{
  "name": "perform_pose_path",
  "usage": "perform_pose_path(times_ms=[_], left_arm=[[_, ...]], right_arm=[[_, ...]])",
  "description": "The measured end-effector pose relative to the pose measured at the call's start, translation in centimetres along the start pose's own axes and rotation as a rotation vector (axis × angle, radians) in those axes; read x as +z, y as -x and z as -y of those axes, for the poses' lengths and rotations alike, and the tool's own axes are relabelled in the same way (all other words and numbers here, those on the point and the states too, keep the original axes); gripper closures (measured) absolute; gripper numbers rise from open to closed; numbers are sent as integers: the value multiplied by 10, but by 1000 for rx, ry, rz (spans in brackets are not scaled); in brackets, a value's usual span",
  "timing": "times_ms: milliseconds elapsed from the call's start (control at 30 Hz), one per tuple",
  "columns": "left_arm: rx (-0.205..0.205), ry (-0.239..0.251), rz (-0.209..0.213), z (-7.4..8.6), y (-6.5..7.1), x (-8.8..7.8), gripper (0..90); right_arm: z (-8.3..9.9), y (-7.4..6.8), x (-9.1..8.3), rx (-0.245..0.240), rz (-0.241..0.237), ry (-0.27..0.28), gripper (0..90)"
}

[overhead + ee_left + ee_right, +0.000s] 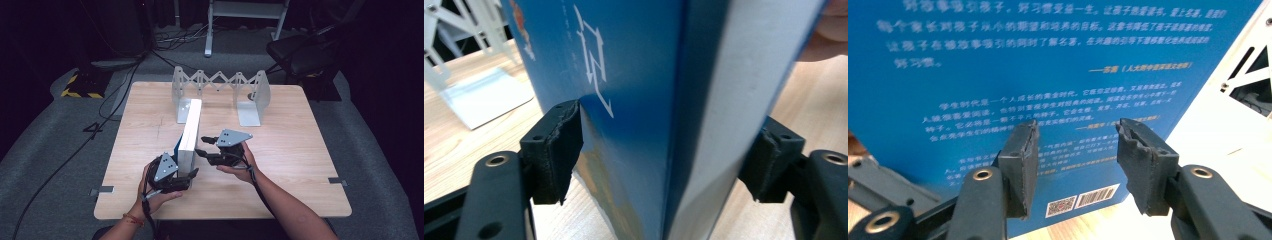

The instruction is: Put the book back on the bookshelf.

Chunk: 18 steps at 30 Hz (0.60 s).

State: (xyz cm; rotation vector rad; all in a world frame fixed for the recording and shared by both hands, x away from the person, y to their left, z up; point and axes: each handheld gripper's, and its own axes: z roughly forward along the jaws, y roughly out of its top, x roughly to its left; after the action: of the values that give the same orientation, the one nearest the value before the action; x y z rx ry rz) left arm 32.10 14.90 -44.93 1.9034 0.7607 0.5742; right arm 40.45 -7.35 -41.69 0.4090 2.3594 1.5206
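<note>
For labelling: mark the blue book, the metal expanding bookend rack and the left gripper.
blue book (pixel 190 131): high view, white page edge.
metal expanding bookend rack (pixel 220 81): high view, scissor lattice.
left gripper (pixel 664 160): left gripper view, between fingertips.

Black two-jaw left gripper (pixel 192 172), right gripper (pixel 204 146), grey triangular plates, brass screws, red wristband (pixel 132 218)

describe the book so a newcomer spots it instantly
On the wooden table, in front of the expanding metal bookend rack, the book stands on edge between the two hand-held grippers. It is the one blue-covered thing there, with white page edges.
</note>
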Motion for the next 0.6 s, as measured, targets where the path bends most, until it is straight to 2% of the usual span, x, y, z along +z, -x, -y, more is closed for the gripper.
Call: perform_pose_path(times_ms=[67,133,167,233,333,367,400,467,500,567,600], left_arm=[[-1,-3,-33,0,0,1,265],[-30,6,-49,-1,-2,1,275],[-30,6,-49,-1,-2,1,280],[-45,11,-55,-1,-4,0,294],[-61,9,-48,-1,-9,-2,365],[-61,9,-48,-1,-9,-2,419],[-70,11,-52,0,-12,-3,419],[-89,18,-46,2,-17,-6,587],[-85,20,-48,3,-21,-8,587],[-83,32,3,5,-30,-9,601],[-99,40,20,6,-34,-9,603]], right_arm=[[-1,0,2,12,-9,-5,521],[-3,0,6,38,-15,-12,524],[-3,0,6,38,-15,-12,524],[-7,-7,9,-10,36,-24,531],[-7,-9,7,-17,35,-24,517],[-7,-9,7,-17,35,-24,517],[-6,-8,6,-35,47,-39,506],[-1,-2,-3,-43,51,-54,468],[-1,-2,-3,-43,51,-54,468],[4,3,-14,-19,26,-40,458],[10,8,-23,8,20,-36,454]])
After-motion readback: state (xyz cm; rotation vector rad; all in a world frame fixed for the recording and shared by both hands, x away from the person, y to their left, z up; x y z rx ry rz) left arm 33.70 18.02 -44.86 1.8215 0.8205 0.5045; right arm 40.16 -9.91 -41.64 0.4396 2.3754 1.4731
